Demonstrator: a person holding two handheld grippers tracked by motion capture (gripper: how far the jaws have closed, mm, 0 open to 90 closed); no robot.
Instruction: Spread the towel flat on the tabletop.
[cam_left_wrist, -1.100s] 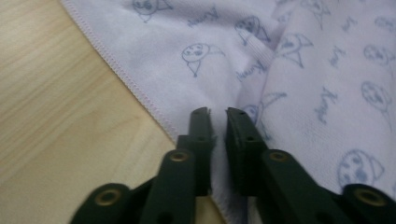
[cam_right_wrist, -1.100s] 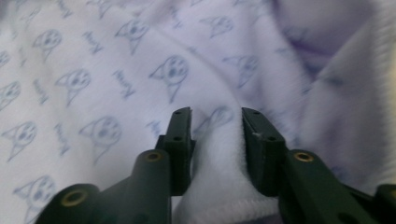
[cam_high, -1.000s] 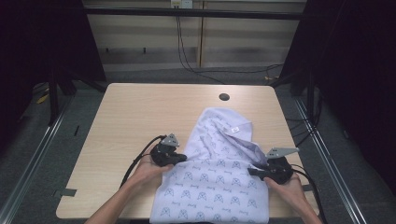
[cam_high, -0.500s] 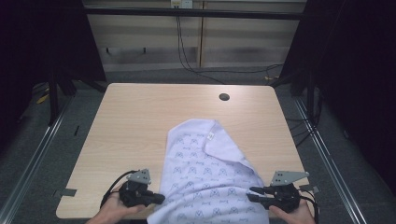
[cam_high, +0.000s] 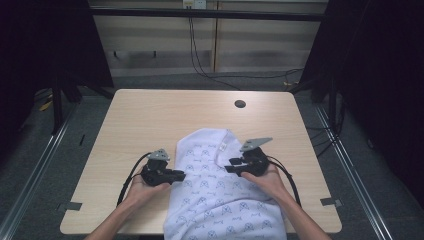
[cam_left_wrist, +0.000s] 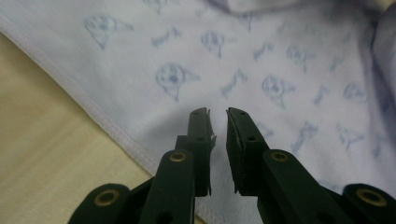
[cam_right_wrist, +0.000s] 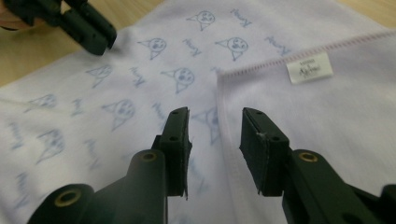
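Note:
A white cloth (cam_high: 210, 200) printed with small blue figures lies on the wooden table (cam_high: 150, 115), and its near end hangs over the front edge. My left gripper (cam_high: 181, 175) sits at the cloth's left hem. Its jaws (cam_left_wrist: 217, 114) have just been opening and now stand a narrow gap apart over the fabric (cam_left_wrist: 140, 70), with nothing between them. My right gripper (cam_high: 228, 167) hovers over the cloth's upper right part. Its jaws (cam_right_wrist: 215, 116) have also just been opening and now stand apart, empty, above the edge of a folded-over flap with a small label (cam_right_wrist: 309, 67). The left gripper (cam_right_wrist: 88, 28) appears beyond it.
A round cable hole (cam_high: 240, 104) sits near the table's far edge. Bare wood lies to the left, to the right and beyond the cloth. Black cables trail from both grippers towards the front edge. Dark frame posts and floor surround the table.
The cloth was drawn toward the front edge. Both grippers then let it go and moved from the table's front edge up over the cloth, the right one further inward.

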